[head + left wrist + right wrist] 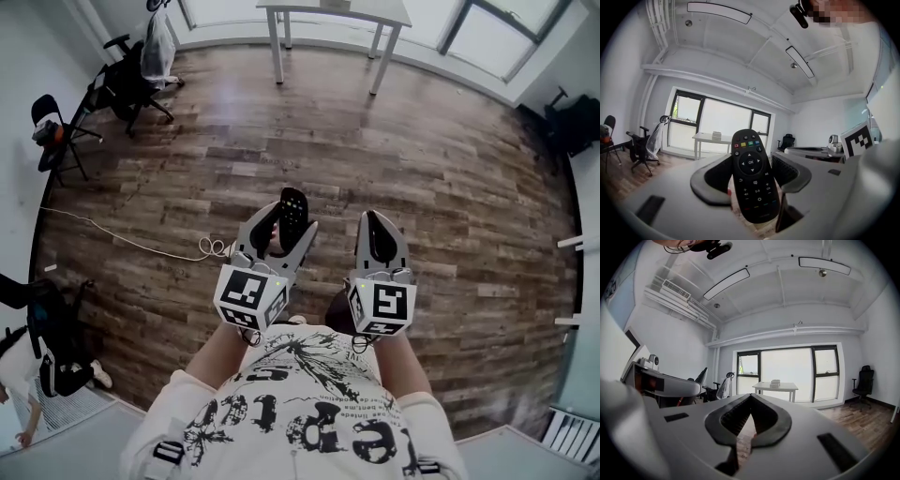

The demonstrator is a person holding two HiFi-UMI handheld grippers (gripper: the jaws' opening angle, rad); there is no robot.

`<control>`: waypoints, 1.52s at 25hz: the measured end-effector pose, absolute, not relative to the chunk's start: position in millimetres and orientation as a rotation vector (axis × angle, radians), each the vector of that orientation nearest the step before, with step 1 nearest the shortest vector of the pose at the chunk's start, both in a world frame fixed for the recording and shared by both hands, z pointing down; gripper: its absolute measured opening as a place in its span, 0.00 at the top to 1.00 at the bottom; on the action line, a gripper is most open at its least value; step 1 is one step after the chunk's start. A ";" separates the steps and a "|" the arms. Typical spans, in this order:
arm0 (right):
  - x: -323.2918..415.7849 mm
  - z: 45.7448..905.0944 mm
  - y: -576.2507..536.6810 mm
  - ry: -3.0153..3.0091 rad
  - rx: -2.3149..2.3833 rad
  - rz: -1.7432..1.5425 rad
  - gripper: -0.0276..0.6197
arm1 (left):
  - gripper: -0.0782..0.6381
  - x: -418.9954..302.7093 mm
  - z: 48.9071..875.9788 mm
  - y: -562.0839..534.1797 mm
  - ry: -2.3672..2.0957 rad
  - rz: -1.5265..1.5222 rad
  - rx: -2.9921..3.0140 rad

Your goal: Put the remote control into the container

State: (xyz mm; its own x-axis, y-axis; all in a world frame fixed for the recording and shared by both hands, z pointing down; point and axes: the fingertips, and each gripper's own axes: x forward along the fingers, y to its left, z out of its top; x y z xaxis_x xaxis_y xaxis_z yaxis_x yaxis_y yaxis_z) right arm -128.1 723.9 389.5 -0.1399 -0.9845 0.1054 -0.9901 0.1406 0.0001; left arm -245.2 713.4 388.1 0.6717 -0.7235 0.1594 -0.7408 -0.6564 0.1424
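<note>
A black remote control [753,176] with coloured buttons stands upright between the jaws of my left gripper [751,174], which is shut on its lower half. In the head view the remote control [292,213] sticks out past the left gripper [281,230], held above the wooden floor in front of the person's chest. My right gripper [377,232] is beside it on the right, its jaws closed tip to tip with nothing between them; the right gripper [749,399] points level into the room. No container shows in any view.
A white table [335,21] stands by the windows at the far end, with a small box [775,382] on it. Black chairs [129,82] stand at the left wall. A white cable [141,246] runs over the wooden floor [450,178].
</note>
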 end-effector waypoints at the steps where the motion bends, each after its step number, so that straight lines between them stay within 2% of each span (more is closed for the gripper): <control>1: -121.2 390.5 715.6 -2.321 2.000 0.109 0.95 | 0.51 -240.1 389.2 706.2 -1.207 0.135 2.684; 19: 50.9 385.7 583.5 -2.464 1.839 0.071 0.95 | 0.51 -60.1 370.2 605.9 -1.372 0.105 2.695; 31: 69.2 408.9 520.7 -2.341 1.899 0.102 0.95 | 0.51 -43.8 376.1 524.3 -1.297 0.085 2.746; 38: 38.6 394.6 446.1 -2.252 2.001 0.076 0.95 | 0.51 -73.6 353.2 437.8 -1.172 0.021 2.813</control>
State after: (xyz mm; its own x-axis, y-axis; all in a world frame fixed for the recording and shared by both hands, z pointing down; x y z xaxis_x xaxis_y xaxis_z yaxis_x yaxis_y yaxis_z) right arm 38.6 446.1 394.6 -0.1135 -0.9852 0.1288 -0.9916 0.1204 0.0476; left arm -73.6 437.8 353.2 0.7049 -0.7076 0.0487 -0.7089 -0.7006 0.0813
